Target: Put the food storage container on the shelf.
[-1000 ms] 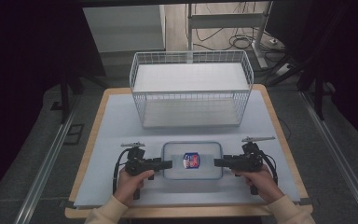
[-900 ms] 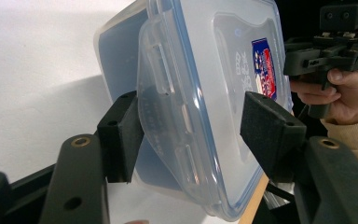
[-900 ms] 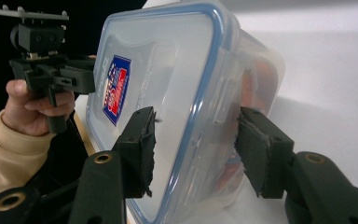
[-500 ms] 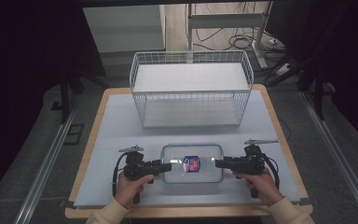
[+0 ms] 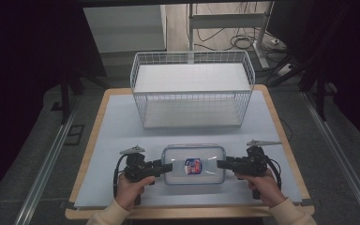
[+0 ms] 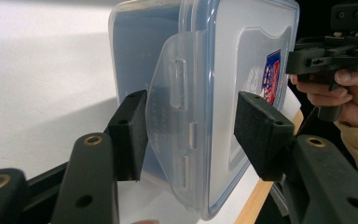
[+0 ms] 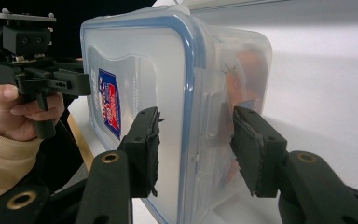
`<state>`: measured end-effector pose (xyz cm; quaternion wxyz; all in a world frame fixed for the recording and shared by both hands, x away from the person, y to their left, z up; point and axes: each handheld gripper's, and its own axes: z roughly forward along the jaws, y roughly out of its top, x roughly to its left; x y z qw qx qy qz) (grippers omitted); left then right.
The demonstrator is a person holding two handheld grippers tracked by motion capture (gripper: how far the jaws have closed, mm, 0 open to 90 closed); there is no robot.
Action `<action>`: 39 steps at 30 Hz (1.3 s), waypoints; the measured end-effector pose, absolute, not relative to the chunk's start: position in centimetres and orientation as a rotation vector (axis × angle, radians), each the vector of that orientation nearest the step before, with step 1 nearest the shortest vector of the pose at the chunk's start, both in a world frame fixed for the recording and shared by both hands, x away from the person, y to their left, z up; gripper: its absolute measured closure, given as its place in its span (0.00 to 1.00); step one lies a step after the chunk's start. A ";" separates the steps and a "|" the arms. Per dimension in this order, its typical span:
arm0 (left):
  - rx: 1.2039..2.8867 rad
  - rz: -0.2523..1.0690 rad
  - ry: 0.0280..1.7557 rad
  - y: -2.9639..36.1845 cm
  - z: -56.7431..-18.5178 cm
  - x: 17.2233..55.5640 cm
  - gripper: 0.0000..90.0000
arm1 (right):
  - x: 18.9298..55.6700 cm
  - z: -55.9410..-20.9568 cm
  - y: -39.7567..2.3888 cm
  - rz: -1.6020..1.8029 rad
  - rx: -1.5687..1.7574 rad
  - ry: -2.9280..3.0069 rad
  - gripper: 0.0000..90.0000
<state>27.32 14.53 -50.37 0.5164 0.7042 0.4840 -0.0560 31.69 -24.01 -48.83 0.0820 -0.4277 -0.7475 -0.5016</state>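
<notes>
A big white table [image 5: 122, 122] fills the middle of the room. At its far side stands a white wire basket [image 5: 192, 89]. It looks empty.

Near the person's edge lies a clear plastic box [image 5: 193, 164] with a blue-rimmed lid. It sits flat, between the two tongs.

The box looks stiff and light. Its smooth sides may be slippery, so a hard squeeze could make it pop out. The best places to hold it are the two short ends, where the lid flaps [image 6: 177, 112] fold down.

The left tongs [image 5: 168, 167] have just been closing on the left end. One pad touches the flap, but the other pad [image 6: 261, 133] is not pressing yet, so this side is not gripped. The right tongs [image 5: 221, 164] are clamped on the right end, lid and wall between the pads.

A small red and blue sticker [image 5: 191, 166] sits on the lid. Its words are too small to read.
</notes>
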 end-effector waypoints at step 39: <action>1.663 -0.036 1.099 14.6 -47.1 27.5 0.51 | 31.5 -45.7 -24.0 -1.627 -1.219 -2.299 0.59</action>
